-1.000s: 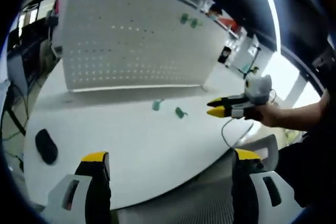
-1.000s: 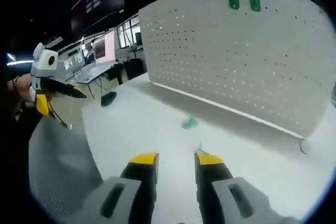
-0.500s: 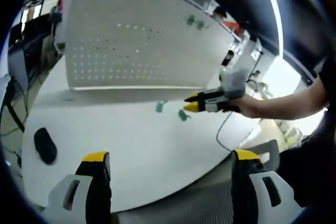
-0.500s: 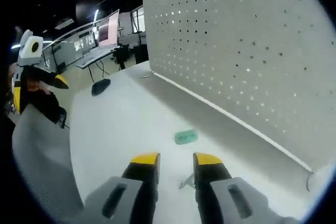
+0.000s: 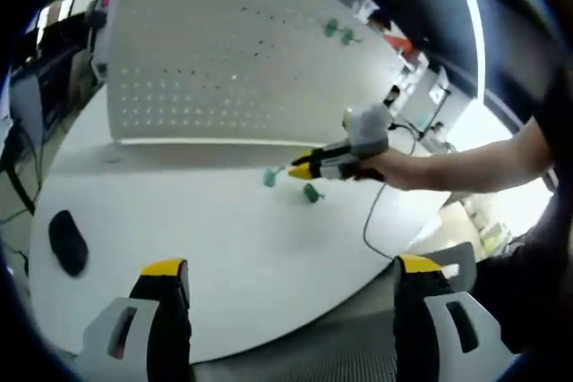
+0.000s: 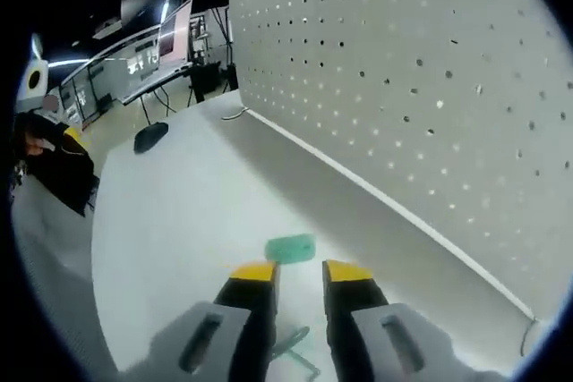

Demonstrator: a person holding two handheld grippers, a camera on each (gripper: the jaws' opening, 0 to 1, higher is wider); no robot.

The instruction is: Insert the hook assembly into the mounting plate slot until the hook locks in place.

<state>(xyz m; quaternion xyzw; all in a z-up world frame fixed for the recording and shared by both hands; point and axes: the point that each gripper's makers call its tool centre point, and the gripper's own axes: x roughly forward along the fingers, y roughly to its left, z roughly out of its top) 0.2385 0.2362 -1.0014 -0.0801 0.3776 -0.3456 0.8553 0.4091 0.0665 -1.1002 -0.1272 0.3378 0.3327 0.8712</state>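
Note:
A white pegboard plate (image 5: 224, 60) stands upright at the back of the white table (image 5: 233, 248); two green hooks (image 5: 338, 31) hang near its top. Two small green pieces lie in front of it: a green block (image 5: 269, 177) and a hook piece (image 5: 311, 192). My right gripper (image 5: 300, 170), held by a hand, hovers low between them. In the right gripper view the green block (image 6: 291, 248) lies just beyond my right gripper (image 6: 300, 272), whose jaws stand a narrow gap apart, empty. The thin hook piece (image 6: 300, 344) lies under them. My left gripper (image 5: 291, 266) is wide open, empty, near the table's front edge.
A black mouse (image 5: 64, 241) lies at the table's left, seen too as the mouse (image 6: 150, 136) in the right gripper view. A thin cable (image 5: 372, 221) trails off the table's right side. The pegboard (image 6: 430, 87) rises close on the right. Desks with monitors (image 6: 166, 42) stand behind.
My right gripper has travelled in over the table toward the pegboard and lowered until the green block sits just ahead of its tips. The left gripper stays wide open near the front edge.

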